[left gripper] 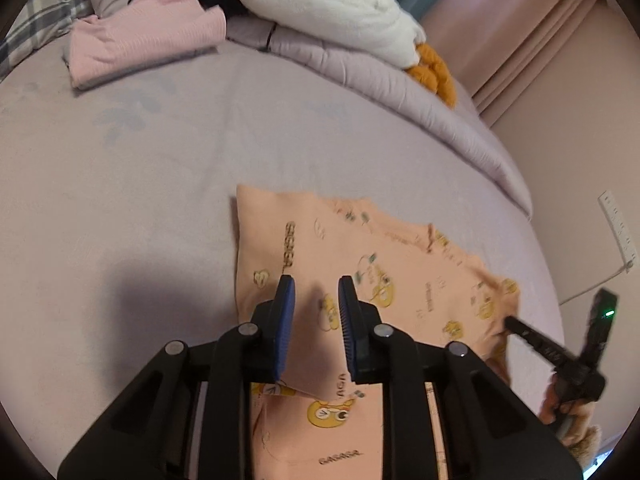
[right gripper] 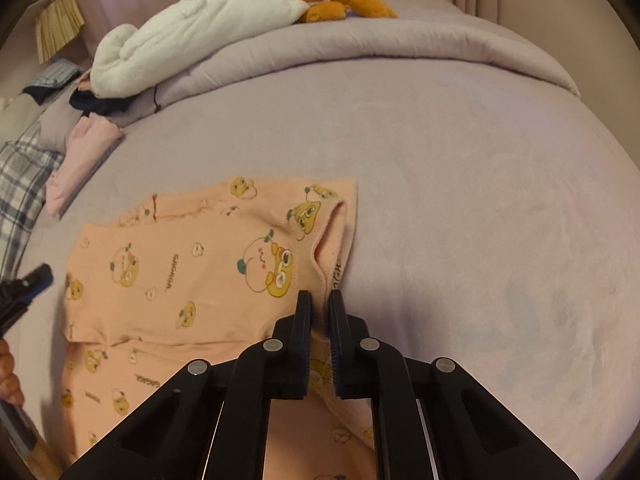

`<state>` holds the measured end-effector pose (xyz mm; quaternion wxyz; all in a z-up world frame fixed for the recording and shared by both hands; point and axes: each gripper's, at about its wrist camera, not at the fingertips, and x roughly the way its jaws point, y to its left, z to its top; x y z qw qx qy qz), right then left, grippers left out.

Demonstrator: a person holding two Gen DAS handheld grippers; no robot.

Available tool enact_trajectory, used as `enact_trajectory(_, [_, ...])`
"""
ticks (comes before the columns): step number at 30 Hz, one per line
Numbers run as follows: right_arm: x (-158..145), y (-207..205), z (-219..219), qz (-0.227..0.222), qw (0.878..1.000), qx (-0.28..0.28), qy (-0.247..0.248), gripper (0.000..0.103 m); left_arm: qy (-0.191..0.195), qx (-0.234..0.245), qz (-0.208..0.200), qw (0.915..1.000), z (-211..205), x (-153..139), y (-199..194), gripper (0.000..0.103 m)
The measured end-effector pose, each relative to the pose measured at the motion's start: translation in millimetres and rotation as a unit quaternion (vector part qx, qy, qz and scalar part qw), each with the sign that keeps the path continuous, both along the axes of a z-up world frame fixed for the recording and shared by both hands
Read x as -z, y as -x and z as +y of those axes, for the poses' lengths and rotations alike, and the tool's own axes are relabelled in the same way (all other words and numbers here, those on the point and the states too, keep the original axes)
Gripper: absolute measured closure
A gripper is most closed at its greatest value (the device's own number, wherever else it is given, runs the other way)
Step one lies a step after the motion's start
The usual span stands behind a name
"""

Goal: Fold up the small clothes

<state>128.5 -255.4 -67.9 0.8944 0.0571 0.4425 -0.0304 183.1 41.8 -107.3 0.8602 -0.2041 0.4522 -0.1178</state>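
Peach garment (right gripper: 192, 276) on the bed, pinched between right tongs (right gripper: 320, 300)

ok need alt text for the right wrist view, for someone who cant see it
The right gripper is pinching an edge of a peach cartoon-print garment that is spread on a lilac bed. The left gripper pokes in at the left edge. A white plush toy, a rolled duvet and a folded pink cloth lie farther back.
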Motion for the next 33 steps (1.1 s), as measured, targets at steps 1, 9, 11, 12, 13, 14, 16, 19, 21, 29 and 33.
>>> enact_trajectory(1, [0, 0, -1, 0.0, 1.0, 0.003, -0.004, 0.095, -0.01, -0.001, 0.01, 0.9999, -2, 7, -2, 0.082])
enact_trajectory(9, [-3, 3, -11, -0.008, 1.0, 0.021, -0.02, 0.098, -0.042, -0.008, 0.037, 0.9984, -3, 33, -13, 0.076])
enact_trajectory(11, [-2, 2, -10, -0.006, 1.0, 0.022, -0.018, 0.098, -0.041, -0.012, 0.042, 0.9982, 0, 37, -15, 0.074])
enact_trajectory(12, [0, 2, -11, -0.002, 0.999, 0.025, -0.022, 0.098, -0.04, -0.013, 0.045, 0.9981, 0, 39, -16, 0.073])
enact_trajectory(13, [2, 1, -11, -0.001, 0.999, 0.027, -0.023, 0.098, -0.039, -0.013, 0.044, 0.9982, 2, 41, -16, 0.073])
enact_trajectory(14, [5, 2, -12, 0.002, 0.999, 0.03, -0.024, 0.098, -0.039, -0.012, 0.043, 0.9983, 1, 40, -15, 0.073])
enact_trajectory(16, [12, 0, -14, 0.013, 0.999, 0.035, -0.02, 0.098, -0.042, -0.01, 0.04, 0.9982, 1, 40, -15, 0.072])
enact_trajectory(19, [22, -3, -13, 0.03, 0.999, 0.035, -0.013, 0.098, -0.043, -0.011, 0.038, 0.9983, 1, 40, -13, 0.072])
enact_trajectory(21, [23, -3, -12, 0.029, 0.999, 0.035, -0.011, 0.098, -0.043, -0.012, 0.036, 0.9984, 1, 40, -11, 0.07])
enact_trajectory(29, [24, -4, -7, 0.028, 0.999, 0.038, 0.001, 0.098, -0.035, -0.014, 0.045, 0.9982, 4, 39, -4, 0.064])
enact_trajectory(33, [23, -1, -7, 0.023, 0.999, 0.044, 0.006, 0.098, -0.043, -0.012, 0.05, 0.9977, 3, 36, 5, 0.059])
